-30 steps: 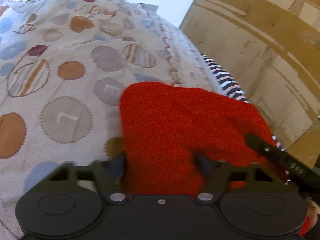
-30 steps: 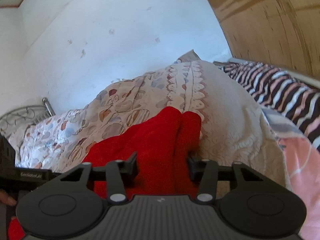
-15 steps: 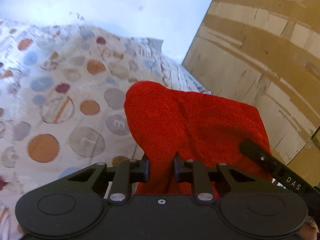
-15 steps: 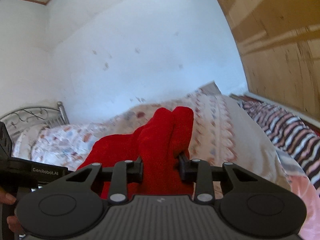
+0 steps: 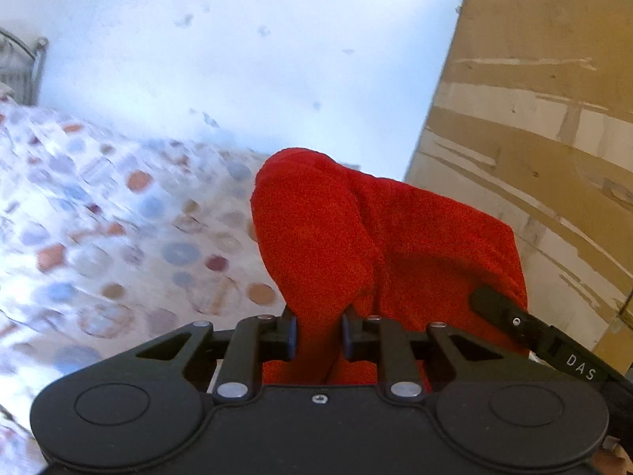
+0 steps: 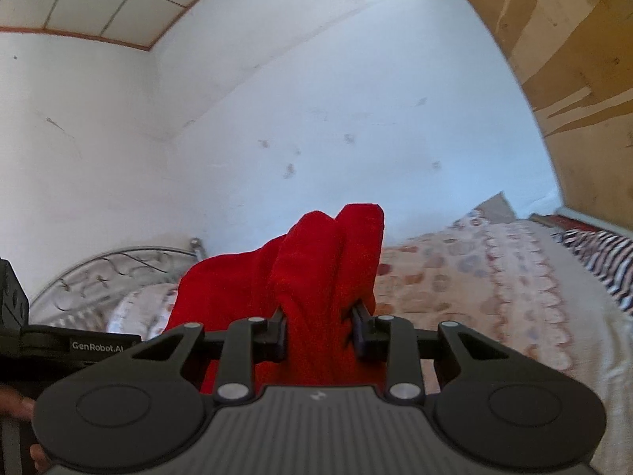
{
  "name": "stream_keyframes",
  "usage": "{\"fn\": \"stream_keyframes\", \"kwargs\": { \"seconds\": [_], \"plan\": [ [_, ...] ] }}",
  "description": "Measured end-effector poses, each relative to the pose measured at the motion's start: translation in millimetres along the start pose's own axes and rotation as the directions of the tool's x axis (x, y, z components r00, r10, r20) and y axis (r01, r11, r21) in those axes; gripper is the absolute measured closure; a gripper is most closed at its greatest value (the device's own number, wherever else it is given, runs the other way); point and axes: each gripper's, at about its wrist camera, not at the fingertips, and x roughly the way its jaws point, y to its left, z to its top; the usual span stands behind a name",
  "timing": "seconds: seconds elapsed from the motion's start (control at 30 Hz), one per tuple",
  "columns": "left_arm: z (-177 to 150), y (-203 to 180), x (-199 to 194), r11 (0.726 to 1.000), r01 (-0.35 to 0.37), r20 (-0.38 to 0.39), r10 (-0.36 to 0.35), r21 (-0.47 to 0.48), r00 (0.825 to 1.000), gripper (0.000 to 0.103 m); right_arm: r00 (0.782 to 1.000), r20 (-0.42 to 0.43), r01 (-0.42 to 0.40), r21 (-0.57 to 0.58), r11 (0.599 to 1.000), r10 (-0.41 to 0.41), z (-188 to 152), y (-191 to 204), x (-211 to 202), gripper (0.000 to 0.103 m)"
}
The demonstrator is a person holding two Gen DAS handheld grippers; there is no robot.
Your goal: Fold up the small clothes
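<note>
A small red fleece garment (image 5: 376,237) hangs bunched above the bed, held up at two places. In the left wrist view my left gripper (image 5: 318,336) is shut on a fold of it, and the cloth stands up between the pads. The right wrist view shows the same red garment (image 6: 316,261) pinched in my right gripper (image 6: 318,332), which points about level. The right gripper's black body (image 5: 534,336) shows at the garment's right edge. The left gripper's body (image 6: 59,344) sits at the far left beside a person's hand (image 6: 16,407). The garment's lower part is hidden behind the grippers.
A bed cover (image 5: 118,237) with coloured circles lies below; it shows again as the bed cover (image 6: 474,277) on the right. A wooden panel (image 5: 534,158) stands at the right, a white wall (image 6: 316,118) behind. A striped cloth (image 6: 601,253) and a metal headboard (image 6: 99,273) border the bed.
Both grippers have shut on the red garment and lifted it off the bed cover. Both views have tipped upward, so more wall and less bed shows.
</note>
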Motion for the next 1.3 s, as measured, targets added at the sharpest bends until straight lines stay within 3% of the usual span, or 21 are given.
{"fn": "stream_keyframes", "kwargs": {
  "seconds": [0.3, 0.6, 0.8, 0.93, 1.07, 1.23, 1.3],
  "plan": [
    [23.2, 51.0, 15.0, 0.993, -0.115, 0.001, 0.115, -0.024, 0.993, 0.082, 0.995, -0.074, -0.07, 0.029, 0.997, 0.072, -7.2, 11.0, 78.8, 0.07],
    [11.8, 107.8, 120.8, 0.987, -0.143, -0.14, 0.131, -0.077, 0.981, 0.082, 0.972, -0.236, 0.034, 0.092, 0.995, -0.011, -40.4, -40.9, 165.9, 0.07],
    [-1.4, 116.9, 166.9, 0.99, -0.127, -0.178, 0.114, -0.064, 0.977, 0.078, 0.951, -0.301, 0.113, 0.128, 0.985, -0.07, -66.5, -78.9, 186.2, 0.069],
    [-16.1, 116.7, 186.9, 0.987, -0.157, -0.202, 0.15, -0.021, 0.968, 0.069, 0.931, -0.349, 0.167, 0.142, 0.976, -0.109, -84.6, -98.9, 195.1, 0.067],
    [-27.7, 124.2, 187.4, 0.986, -0.163, -0.192, 0.153, -0.039, 0.969, 0.049, 0.925, -0.359, 0.182, 0.135, 0.974, -0.123, -97.3, -108.0, 191.7, 0.064],
    [-45.6, 124.9, 178.9, 0.983, -0.179, -0.143, 0.173, -0.034, 0.975, 0.037, 0.922, -0.365, 0.196, 0.144, 0.97, -0.132, -104.8, -111.1, 185.7, 0.059],
    [-51.9, 121.8, 178.9, 0.981, -0.194, -0.125, 0.192, -0.007, 0.973, 0.037, 0.92, -0.367, 0.2, 0.137, 0.97, -0.138, -104.9, -110.0, 185.7, 0.058]
  ]
}}
